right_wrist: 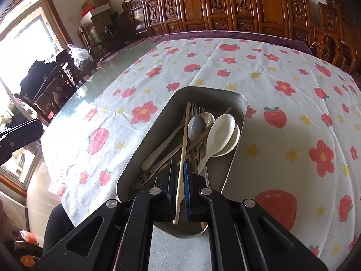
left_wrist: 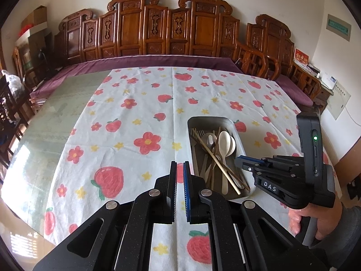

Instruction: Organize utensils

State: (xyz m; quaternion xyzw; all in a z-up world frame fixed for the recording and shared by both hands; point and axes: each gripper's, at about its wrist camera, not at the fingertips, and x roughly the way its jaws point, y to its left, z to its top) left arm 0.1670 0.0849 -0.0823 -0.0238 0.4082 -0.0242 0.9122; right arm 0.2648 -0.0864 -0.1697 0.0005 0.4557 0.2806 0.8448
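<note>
Metal tray (right_wrist: 237, 103) (grey, on the flowered cloth (right_wrist: 293, 90)) holds spoons (right_wrist: 222, 133), forks (right_wrist: 196, 108) and chopsticks. The right gripper (right_wrist: 179, 169), over the tray, pinches one pale chopstick (right_wrist: 183, 135). The left gripper (left_wrist: 179, 169) hangs beside the tray, jaws together, empty.

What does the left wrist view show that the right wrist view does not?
Left wrist only: the shut, empty left gripper, the right gripper from outside, and the hand holding it.
Right wrist only: a chopstick lying between the right gripper's fingers, a window, and a slotted utensil in the tray.
Both: the metal tray holding white spoons, forks and chopsticks, the floral tablecloth, and the carved wooden bench.
</note>
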